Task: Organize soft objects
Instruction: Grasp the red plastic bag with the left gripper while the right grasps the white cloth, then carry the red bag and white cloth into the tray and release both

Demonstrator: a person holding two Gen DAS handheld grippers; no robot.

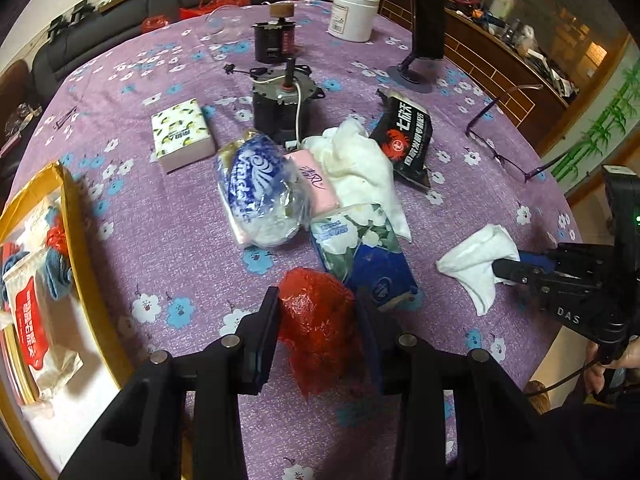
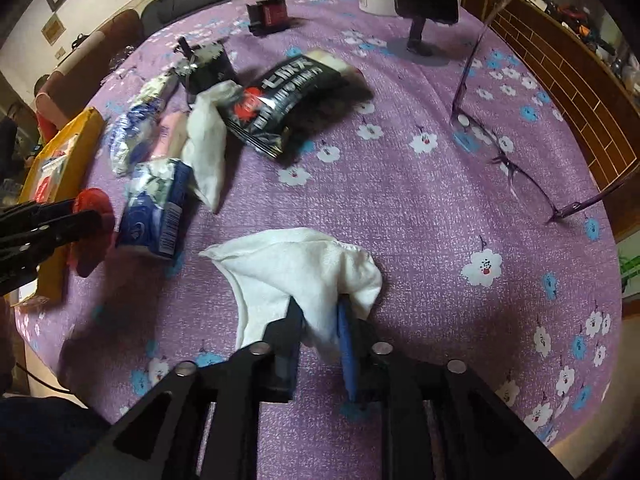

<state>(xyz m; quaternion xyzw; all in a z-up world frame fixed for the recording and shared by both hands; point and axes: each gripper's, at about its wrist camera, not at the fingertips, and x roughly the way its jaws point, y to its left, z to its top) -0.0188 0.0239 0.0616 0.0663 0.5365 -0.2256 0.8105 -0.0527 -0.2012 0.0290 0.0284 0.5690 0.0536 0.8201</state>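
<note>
Left wrist view only: yellow box (image 1: pixel 60 200) at the counter's (image 1: pixel 168 248) left edge, holding packets. Right wrist view only: full spread of white cloth (image 2: pixel 296 268) near purple glasses (image 2: pixel 504 160). Beyond, mid-counter: blue floral tissue pack (image 1: pixel 360 248), crumpled white cloth pile (image 1: pixel 360 168), black snack packet (image 1: pixel 408 132), motor (image 1: pixel 280 108). Left tool (image 1: pixel 316 320) clamped on red mesh bag (image 1: pixel 320 320). Right tool (image 2: pixel 320 340) pinching white cloth's corner, jaws narrow.

Purple eyeglasses (image 2: pixel 500 152) on floral tablecloth (image 2: pixel 400 208); white jar (image 1: pixel 353 14), black motor (image 1: pixel 280 108) farther back
</note>
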